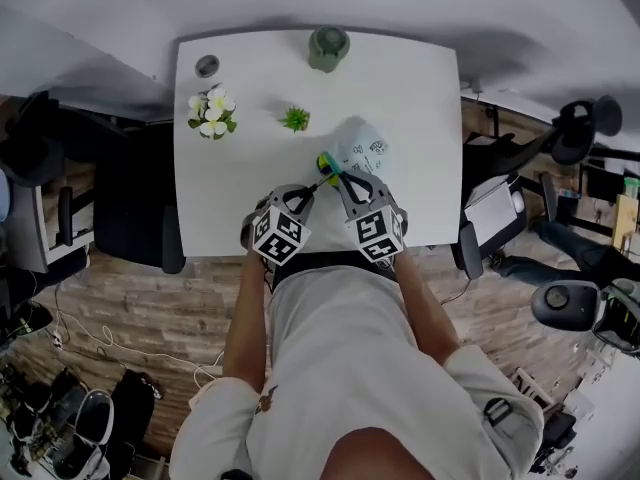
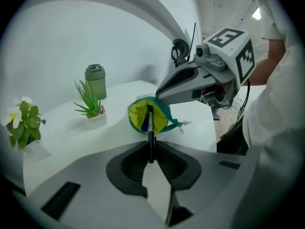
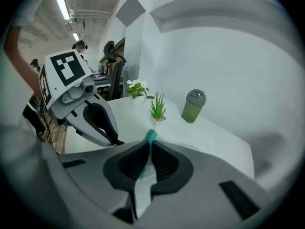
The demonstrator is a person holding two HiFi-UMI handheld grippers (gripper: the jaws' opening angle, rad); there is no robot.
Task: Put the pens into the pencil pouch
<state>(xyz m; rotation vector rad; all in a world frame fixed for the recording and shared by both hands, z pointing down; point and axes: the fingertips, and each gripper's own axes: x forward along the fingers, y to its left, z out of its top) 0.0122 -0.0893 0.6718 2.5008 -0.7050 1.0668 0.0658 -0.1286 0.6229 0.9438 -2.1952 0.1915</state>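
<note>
- Left gripper [image 2: 151,150]: jaws closed almost fully on a black pen [image 2: 150,128]. The pads clamp the pen's near end, and the free end points toward 12 o'clock in the left gripper view.
- Black pen: the far end sits in the mouth of the pencil pouch [image 2: 159,120], against the yellow lining.
- A blue item [image 2: 141,123] is inside the pouch, just at 9 o'clock of the pen; what it is cannot be made out.
- Right gripper [image 3: 147,149]: jaws fully closed on the teal zipper rim of the pencil pouch [image 3: 150,136], with the mouth facing the left gripper.
- Head view: left gripper [image 1: 318,183] and right gripper [image 1: 338,176] meet tip to tip at the pouch mouth. The white patterned body of the pencil pouch [image 1: 362,148] extends toward 1 o'clock from the tips.
- Table [image 1: 230,208]: white, with the pouch at about 4 o'clock from its centre.
- Succulent [image 1: 295,119]: small pot near the table centre, at 10 o'clock of the pouch.
- White flowers [image 1: 212,113]: at 9 o'clock of the succulent, near the table's left edge.
- Green tumbler [image 1: 328,48]: upright at the far edge, at 12 o'clock.
</note>
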